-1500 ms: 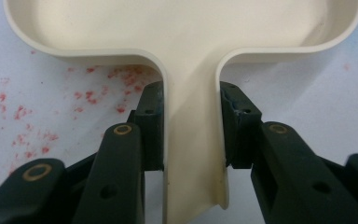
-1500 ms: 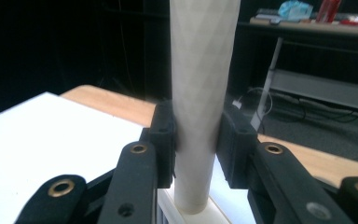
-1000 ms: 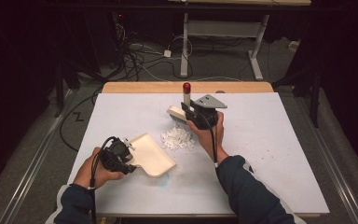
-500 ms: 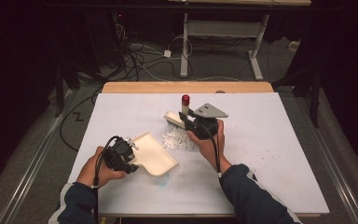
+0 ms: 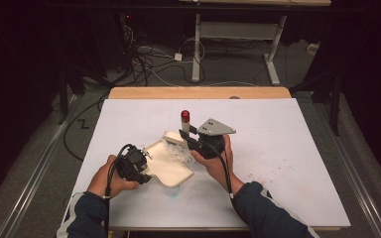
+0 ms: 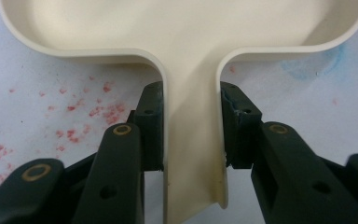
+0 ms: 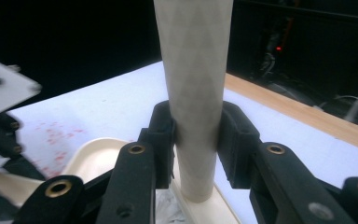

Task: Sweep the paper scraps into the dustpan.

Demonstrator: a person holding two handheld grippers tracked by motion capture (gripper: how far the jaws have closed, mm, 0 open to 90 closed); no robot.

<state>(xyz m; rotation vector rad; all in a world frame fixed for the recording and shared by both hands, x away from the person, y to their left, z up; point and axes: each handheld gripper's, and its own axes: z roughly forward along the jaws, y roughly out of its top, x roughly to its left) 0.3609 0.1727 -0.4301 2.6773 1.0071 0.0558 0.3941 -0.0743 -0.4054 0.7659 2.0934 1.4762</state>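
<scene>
We see left gripper (image 6: pixel 191 126) clamped on dustpan (image 6: pixel 186 42) handle, right gripper (image 7: pixel 196 140) clamped on brush (image 7: pixel 195 93) handle; no readable writing

I note a dim room: grey carpeted floor (image 5: pixel 39 148) strewn with cables (image 5: pixel 149 62), and a white-legged desk (image 5: pixel 238 29) beyond my table (image 5: pixel 297 163).

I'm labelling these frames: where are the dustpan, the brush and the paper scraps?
dustpan (image 6: pixel 193 116): left gripper view, on its handle.
brush (image 7: pixel 193 70): right gripper view, on its handle.
paper scraps (image 5: pixel 179 152): high view, middle of the pile.
</scene>
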